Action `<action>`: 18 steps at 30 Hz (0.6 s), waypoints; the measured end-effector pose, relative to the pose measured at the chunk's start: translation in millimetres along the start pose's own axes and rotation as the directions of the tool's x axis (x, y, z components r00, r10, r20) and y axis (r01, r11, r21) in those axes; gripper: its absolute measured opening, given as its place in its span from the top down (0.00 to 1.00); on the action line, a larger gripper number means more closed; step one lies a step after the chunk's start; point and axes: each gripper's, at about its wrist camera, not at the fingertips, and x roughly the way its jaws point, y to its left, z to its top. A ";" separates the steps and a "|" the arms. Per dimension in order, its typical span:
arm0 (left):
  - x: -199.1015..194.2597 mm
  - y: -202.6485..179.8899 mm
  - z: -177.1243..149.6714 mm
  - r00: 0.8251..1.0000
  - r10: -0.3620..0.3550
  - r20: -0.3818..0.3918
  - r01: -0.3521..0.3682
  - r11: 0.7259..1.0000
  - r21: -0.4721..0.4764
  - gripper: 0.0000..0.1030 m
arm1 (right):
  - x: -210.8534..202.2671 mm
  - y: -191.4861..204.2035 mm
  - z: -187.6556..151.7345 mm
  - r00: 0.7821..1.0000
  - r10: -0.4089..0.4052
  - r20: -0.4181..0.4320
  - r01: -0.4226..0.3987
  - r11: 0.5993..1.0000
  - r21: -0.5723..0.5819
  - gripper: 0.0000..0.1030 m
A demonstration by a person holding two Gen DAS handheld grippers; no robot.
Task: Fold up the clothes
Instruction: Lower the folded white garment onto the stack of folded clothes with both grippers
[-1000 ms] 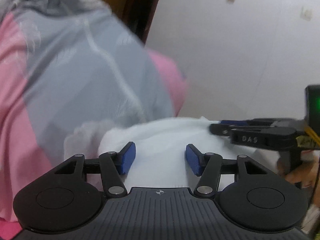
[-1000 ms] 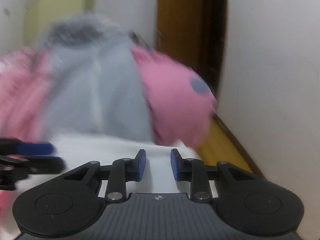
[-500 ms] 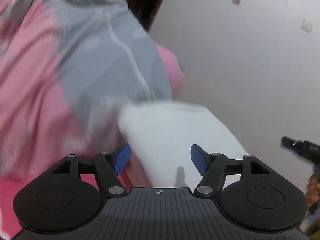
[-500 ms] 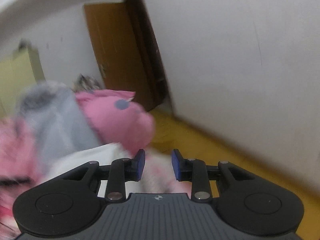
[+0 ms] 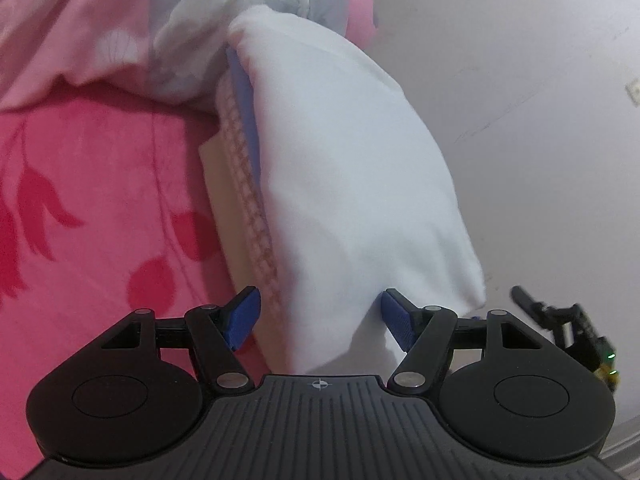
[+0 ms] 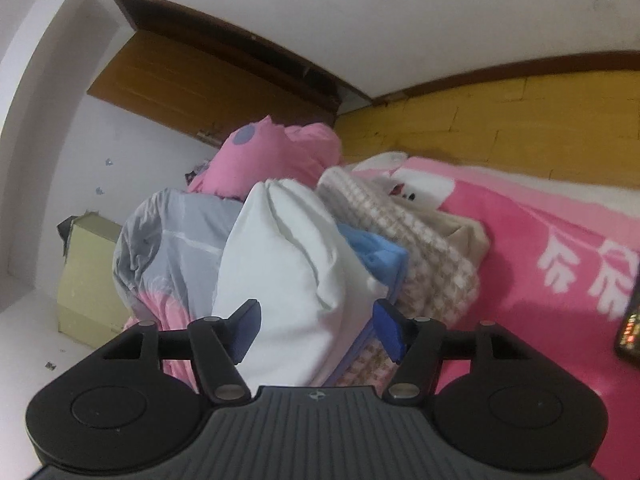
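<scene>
A folded white garment [image 5: 340,160] lies on top of a stack, over a blue piece [image 5: 240,88] and a pink-checked cloth [image 5: 250,208]. My left gripper [image 5: 320,318] is open, and the garment's near end sits between its blue pads without being pinched. In the right wrist view the same white garment [image 6: 288,264] rests on the blue piece [image 6: 372,248] and a beige checked cloth [image 6: 432,264]. My right gripper [image 6: 318,330] is open wide around the white garment's near end. Its dark tip [image 5: 528,300] also shows at the right of the left wrist view.
The stack sits on a bed with a pink flowered blanket [image 5: 100,200]. A grey and pink quilt [image 6: 168,248] and a pink pillow [image 6: 272,156] are bunched behind it. A remote control [image 6: 630,332] lies on the blanket at the right. A white wall [image 5: 520,100] is close by.
My right gripper has gone from nearly shut to wide open. Both cameras have swung and now face the stack, where the white garment rests. The left gripper stayed open.
</scene>
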 end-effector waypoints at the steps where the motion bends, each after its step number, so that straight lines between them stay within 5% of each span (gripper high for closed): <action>1: -0.9 -0.6 -1.9 1.000 -0.016 -0.001 0.016 1.000 -0.003 0.36 | 3.5 0.3 0.2 1.000 -0.001 -0.007 0.001 1.000 0.001 0.37; 7: -3.7 -14.5 -6.4 1.000 -0.021 0.007 0.021 0.998 0.053 0.37 | 24.6 2.2 1.3 0.999 -0.003 -0.052 0.004 1.000 0.007 0.37; 12: -9.6 -18.2 -8.1 1.000 -0.009 0.018 0.008 0.998 0.055 0.43 | 32.6 4.7 1.8 0.999 -0.003 -0.047 0.002 1.000 -0.011 0.46; 16: -13.8 -23.6 -10.4 0.999 0.009 0.033 -0.011 0.997 0.070 0.50 | 35.7 5.7 3.2 1.000 -0.017 -0.023 0.017 1.000 -0.025 0.76; 18: -15.9 -28.0 -9.7 0.999 0.001 0.039 -0.003 0.997 0.075 0.50 | 29.5 12.2 4.7 1.000 -0.001 0.015 0.002 0.998 -0.055 0.80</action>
